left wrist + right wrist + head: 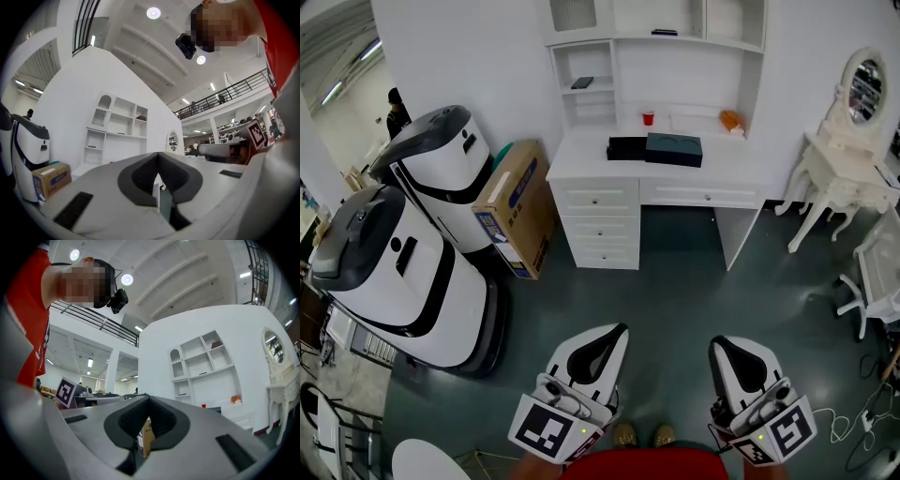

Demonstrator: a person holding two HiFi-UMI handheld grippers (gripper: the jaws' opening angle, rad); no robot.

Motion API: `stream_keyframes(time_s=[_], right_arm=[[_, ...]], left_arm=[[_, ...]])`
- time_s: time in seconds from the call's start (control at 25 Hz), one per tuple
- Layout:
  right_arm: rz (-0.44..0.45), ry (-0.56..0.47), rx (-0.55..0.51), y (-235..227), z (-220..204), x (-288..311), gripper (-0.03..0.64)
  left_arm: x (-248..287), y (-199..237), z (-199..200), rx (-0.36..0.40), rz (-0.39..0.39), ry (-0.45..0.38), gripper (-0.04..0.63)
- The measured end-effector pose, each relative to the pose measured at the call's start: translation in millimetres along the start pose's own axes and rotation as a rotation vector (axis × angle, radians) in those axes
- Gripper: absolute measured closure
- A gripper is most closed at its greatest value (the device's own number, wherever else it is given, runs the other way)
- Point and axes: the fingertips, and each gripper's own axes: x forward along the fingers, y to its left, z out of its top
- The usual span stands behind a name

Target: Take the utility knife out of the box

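Note:
A dark teal box and a flat black box lie side by side on the white desk, far across the floor from me. No utility knife shows in any view. My left gripper and right gripper are held low at the bottom of the head view. Both point toward the desk with jaws together and nothing between them. In the left gripper view the left gripper faces the desk's shelf unit. In the right gripper view the right gripper does the same, and a dark box shows on the desk.
Two large white machines and a cardboard carton stand left of the desk. A red cup and an orange object sit at the desk's back. A white vanity table, a chair and floor cables are on the right.

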Motion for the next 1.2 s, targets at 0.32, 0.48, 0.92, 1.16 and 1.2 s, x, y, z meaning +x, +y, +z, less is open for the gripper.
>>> stream_keyframes(time_s=[0.32, 0.48, 0.92, 1.16, 1.2], right_arm=[[-0.022, 0.006, -0.020, 18, -6, 28, 0.620], [-0.024, 0.018, -0.026, 24, -9, 39, 0.620], [0.006, 0.016, -0.030, 18, -18, 74, 0.620], [0.012, -0.006, -0.023, -22, -22, 104, 0.620], [0.013, -0.008, -0.028, -31, -22, 110, 0.620]], left_arm=[[-11, 36, 4, 0.027, -0.009, -0.049, 0.581], [-17, 47, -6, -0.002, -0.019, 0.018, 0.581], [-1, 85, -4, 0.017, 0.025, -0.054, 0.581], [32, 112, -6, 0.030, 0.058, -0.058, 0.581], [39, 117, -6, 0.034, 0.065, -0.057, 0.581]])
